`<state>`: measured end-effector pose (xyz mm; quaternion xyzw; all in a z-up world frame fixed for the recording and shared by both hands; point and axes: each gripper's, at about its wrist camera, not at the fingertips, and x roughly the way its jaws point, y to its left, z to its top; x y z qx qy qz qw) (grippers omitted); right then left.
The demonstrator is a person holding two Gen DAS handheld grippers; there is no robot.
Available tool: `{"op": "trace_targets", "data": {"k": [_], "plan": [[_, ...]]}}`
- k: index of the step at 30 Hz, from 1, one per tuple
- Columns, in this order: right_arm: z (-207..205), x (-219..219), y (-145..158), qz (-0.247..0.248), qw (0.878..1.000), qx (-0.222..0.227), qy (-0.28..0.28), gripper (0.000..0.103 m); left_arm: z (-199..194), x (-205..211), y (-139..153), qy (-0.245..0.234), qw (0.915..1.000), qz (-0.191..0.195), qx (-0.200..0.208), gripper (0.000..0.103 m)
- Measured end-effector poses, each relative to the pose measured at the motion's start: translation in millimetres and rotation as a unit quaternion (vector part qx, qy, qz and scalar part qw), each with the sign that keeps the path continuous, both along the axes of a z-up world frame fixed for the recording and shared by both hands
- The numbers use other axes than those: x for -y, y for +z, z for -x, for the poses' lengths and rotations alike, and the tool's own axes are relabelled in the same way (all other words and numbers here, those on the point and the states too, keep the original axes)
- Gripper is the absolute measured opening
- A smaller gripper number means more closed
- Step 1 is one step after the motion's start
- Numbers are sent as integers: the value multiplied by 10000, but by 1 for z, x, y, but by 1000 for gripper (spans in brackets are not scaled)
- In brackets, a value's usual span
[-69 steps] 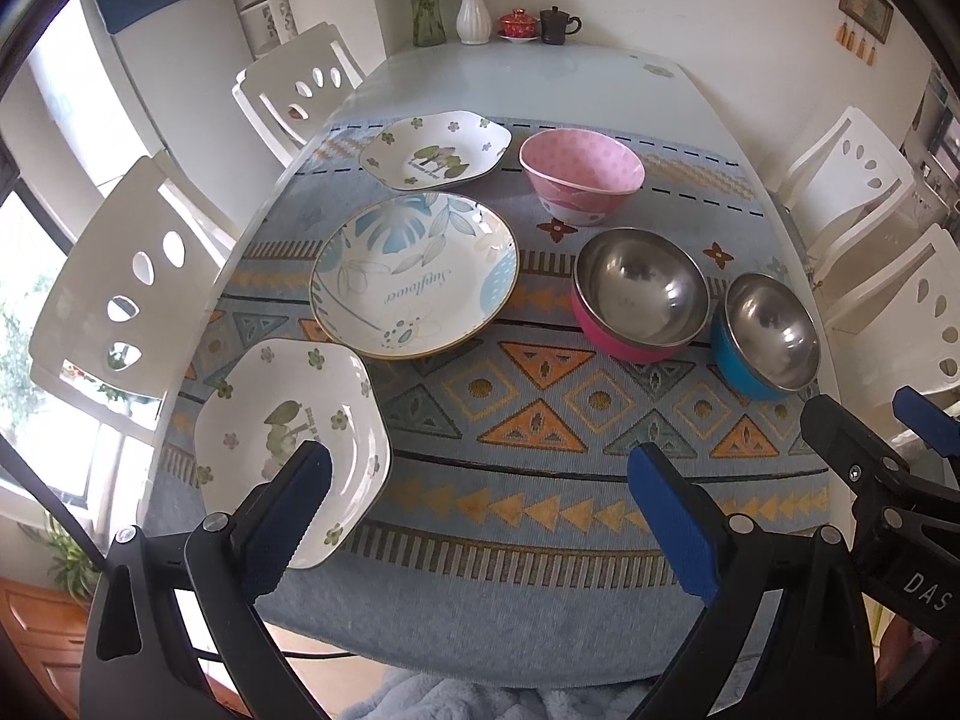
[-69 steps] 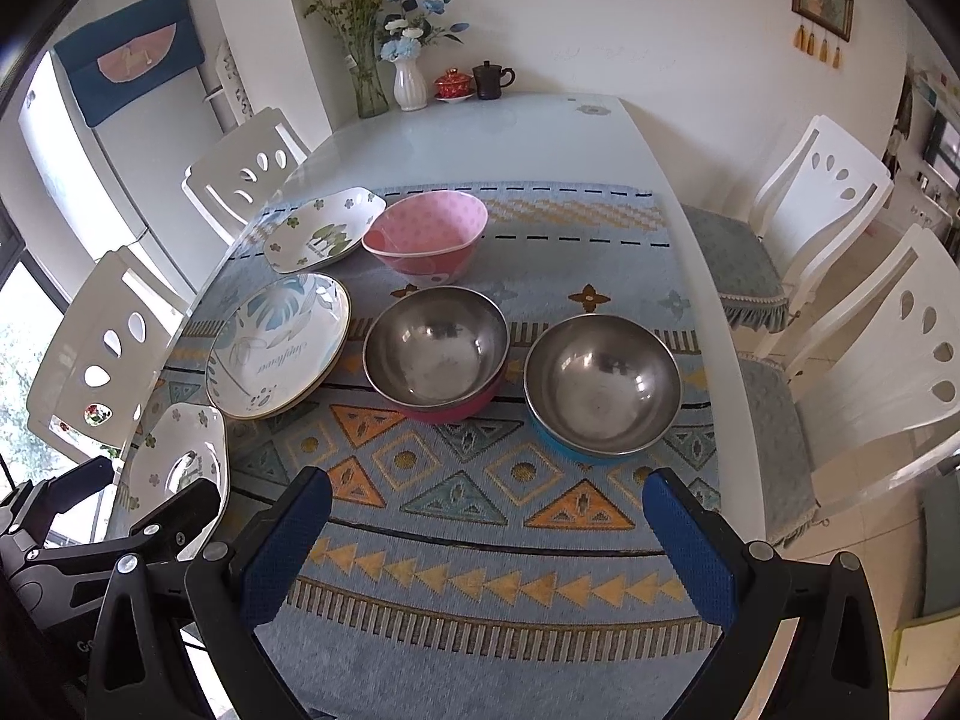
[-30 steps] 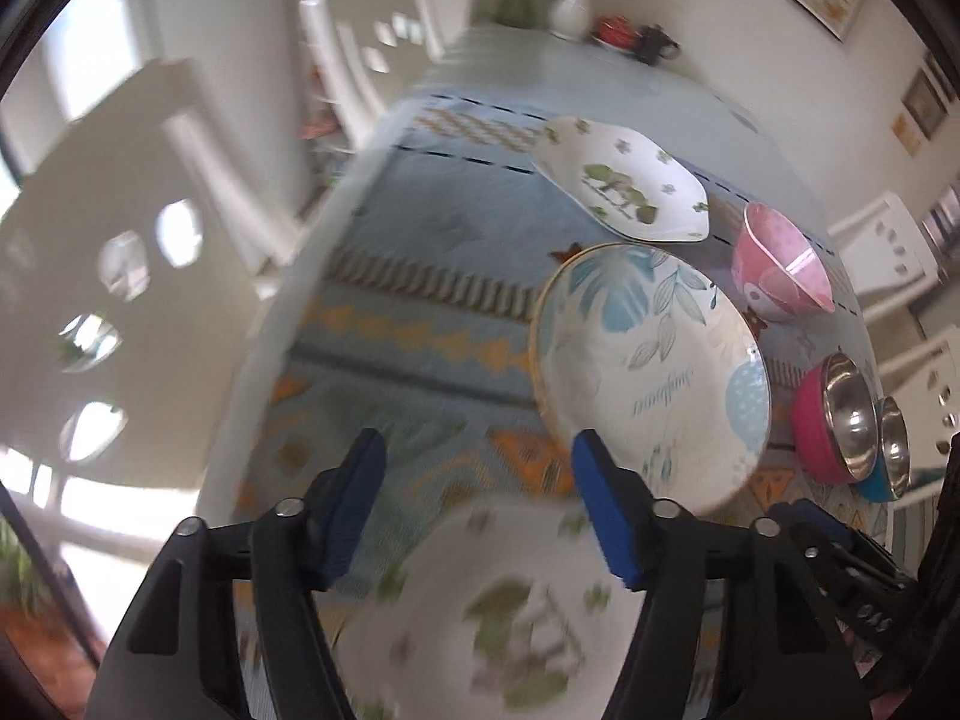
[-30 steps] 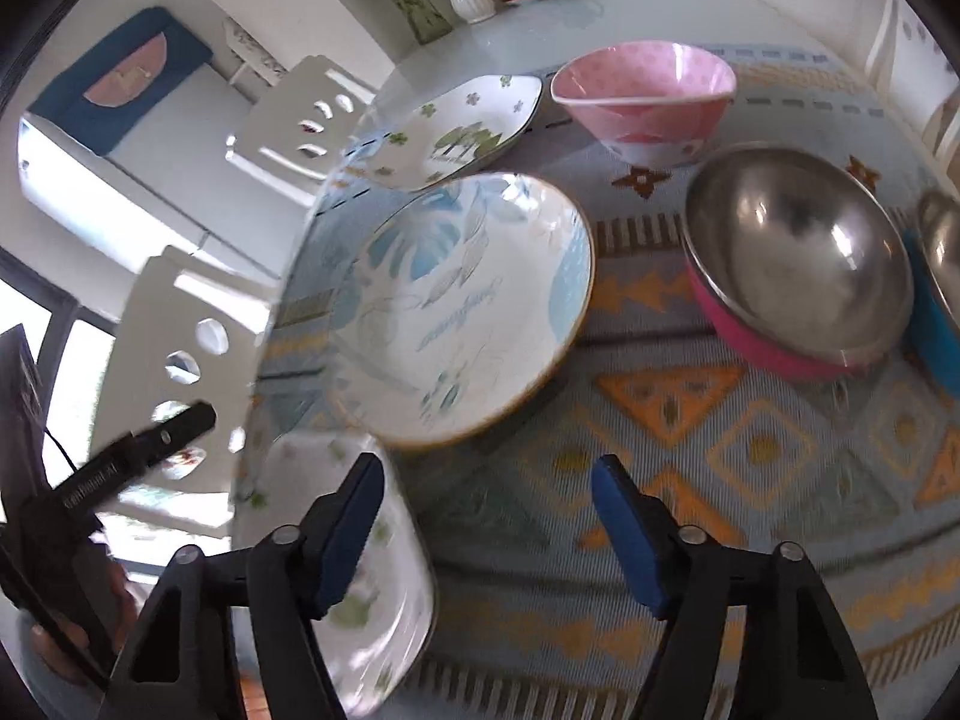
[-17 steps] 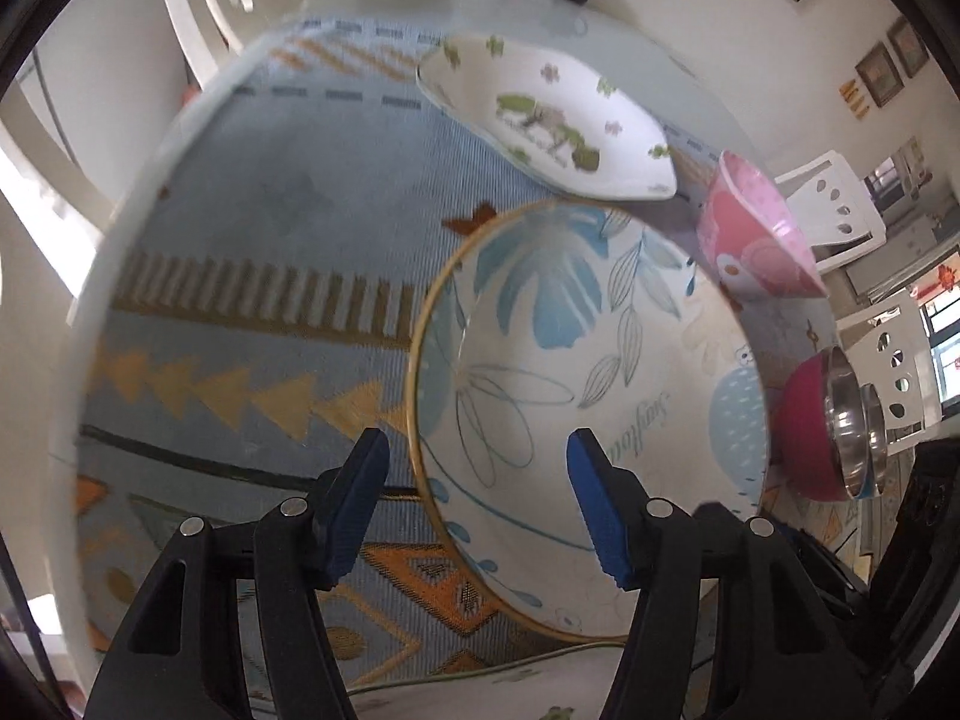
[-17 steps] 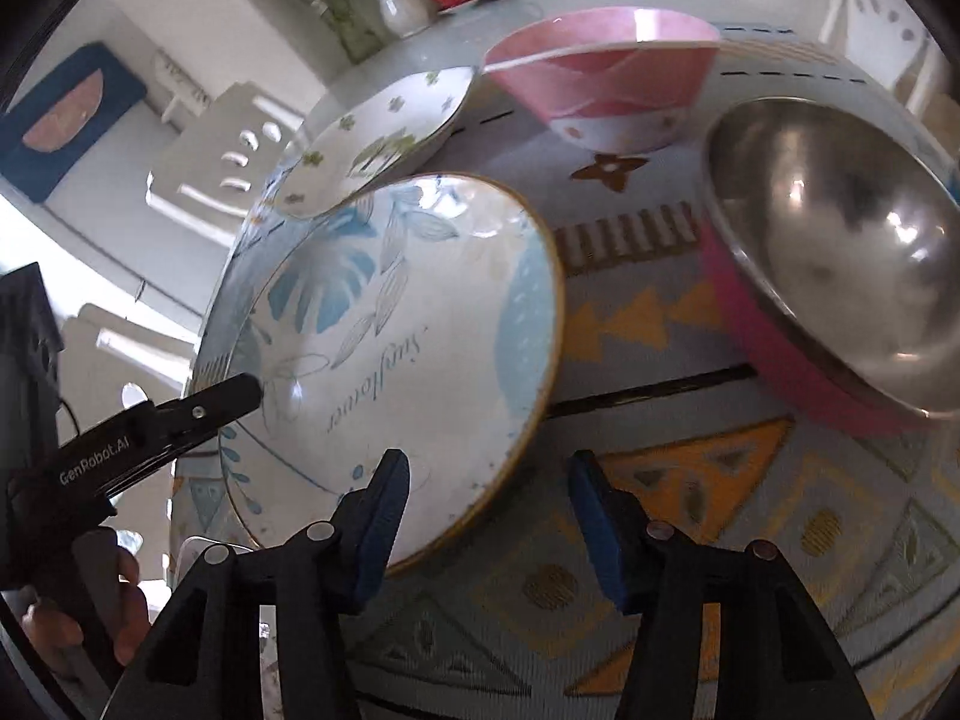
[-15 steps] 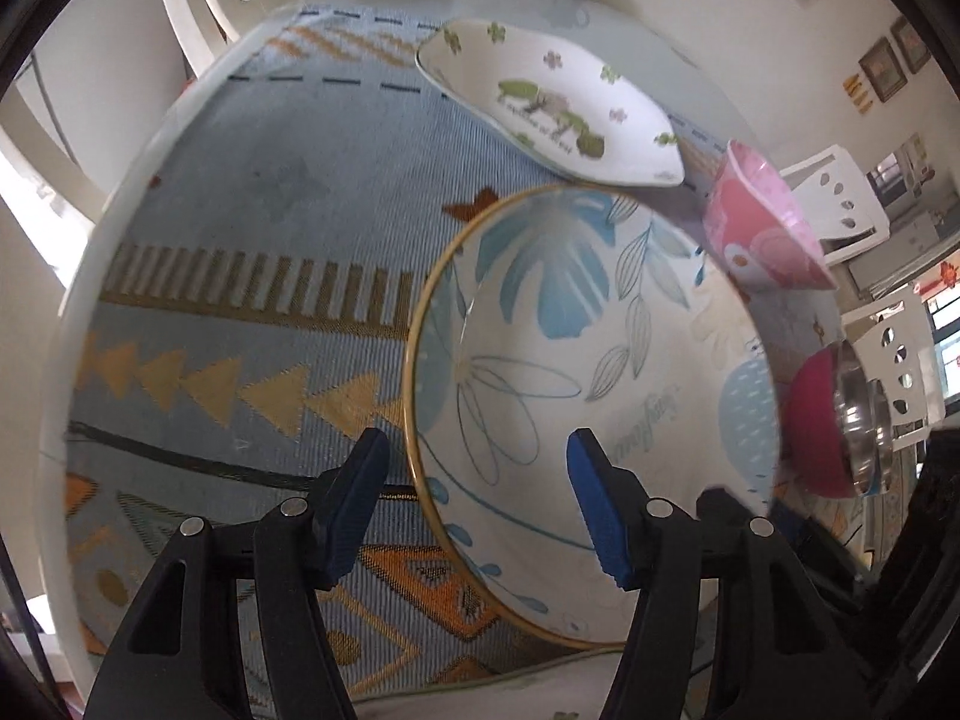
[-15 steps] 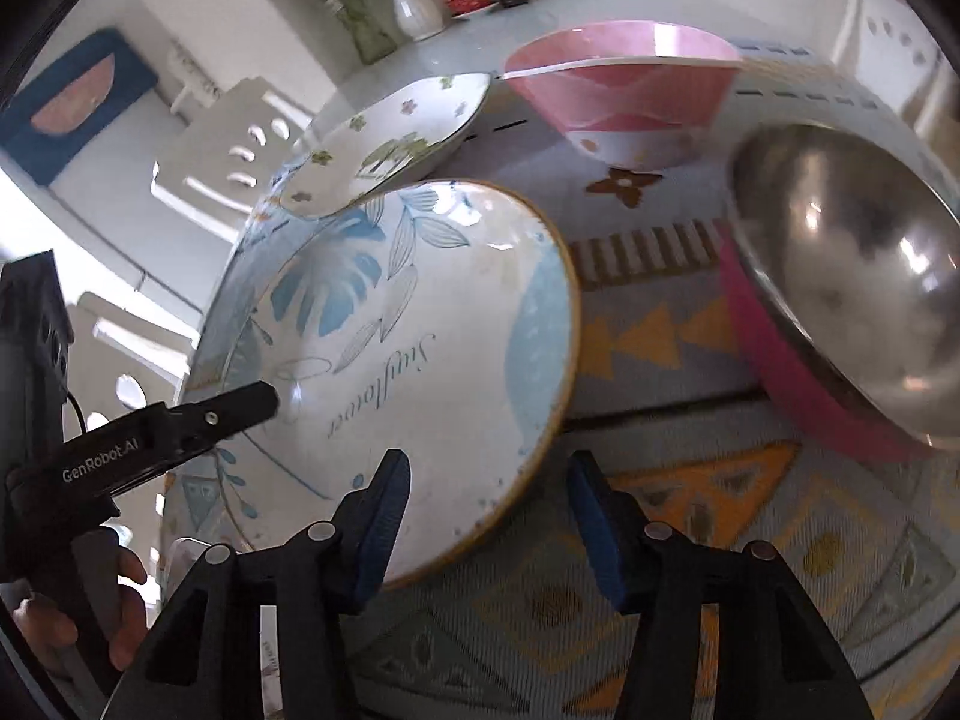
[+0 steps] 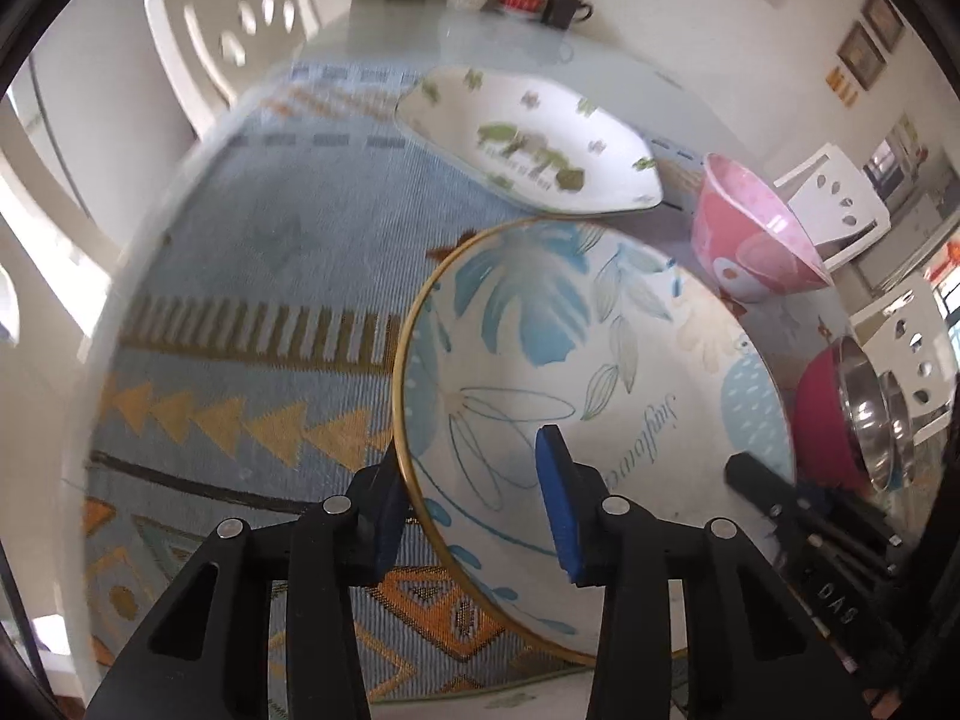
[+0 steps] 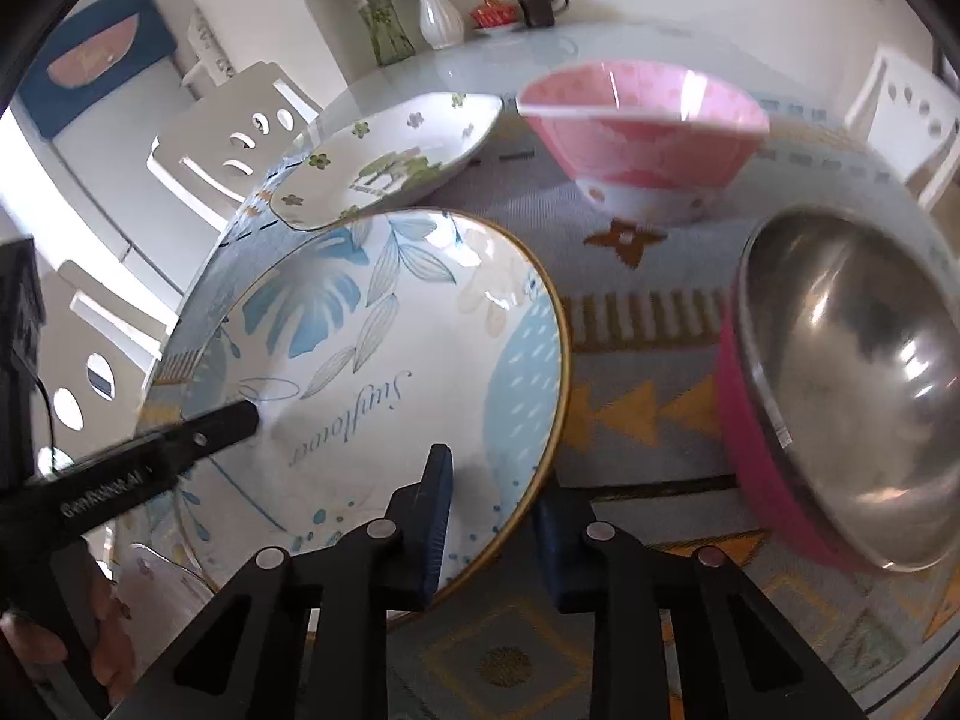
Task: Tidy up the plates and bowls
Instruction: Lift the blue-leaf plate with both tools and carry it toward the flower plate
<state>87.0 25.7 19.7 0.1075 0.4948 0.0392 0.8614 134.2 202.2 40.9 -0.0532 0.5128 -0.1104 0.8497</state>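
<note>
A large round plate with blue leaves and a gold rim (image 9: 600, 360) (image 10: 384, 354) lies on the patterned cloth. My left gripper (image 9: 474, 498) straddles its left rim, one finger outside and one over the plate. My right gripper (image 10: 492, 510) straddles its right rim the same way. Whether the pads press the rim I cannot tell. A white plate with green flowers (image 9: 528, 138) (image 10: 390, 156) sits behind it. A pink bowl (image 9: 750, 240) (image 10: 642, 132) and a steel bowl with a magenta outside (image 10: 840, 384) (image 9: 840, 414) stand to the right.
Another white flowered plate (image 10: 156, 570) peeks out below the big plate at the near left. A vase (image 10: 441, 15), a red cup and a dark teapot (image 10: 540, 0) stand at the table's far end. White chairs (image 9: 222, 48) surround the table.
Both grippers have moved in onto the big plate and their jaws have narrowed around opposite rims. The view is slightly blurred from motion.
</note>
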Motion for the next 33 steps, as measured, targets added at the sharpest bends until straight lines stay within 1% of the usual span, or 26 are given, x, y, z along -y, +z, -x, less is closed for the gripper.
{"op": "trace_targets", "data": {"k": [3,6,9,12,15,19,22,25,29,33], "plan": [[2,1,7,89,10000,22,-29,24,3,5,3,-29,10000,-54,0,36],[4,4,6,143,9999,9,-12,23,10,9,6,-14,10000,-80,12,36],[6,5,10,270,9996,-27,-33,22,16,12,15,31,10000,-3,75,36],[13,14,19,114,9999,10,-128,22,27,12,28,74,9998,145,152,36],[21,16,31,182,9997,165,-63,22,37,16,33,50,9997,86,221,36],[33,11,47,487,9974,516,-93,21,55,20,42,123,9992,-145,353,36],[44,5,61,579,9955,749,-39,21,70,15,50,257,9985,-119,475,36],[56,0,71,586,9943,888,116,21,86,6,57,396,9979,-79,499,36],[72,-8,74,469,9948,862,270,21,116,-8,63,586,9967,-164,542,36],[94,-24,72,436,9944,824,507,21,142,-20,62,750,9961,-229,412,36]]}}
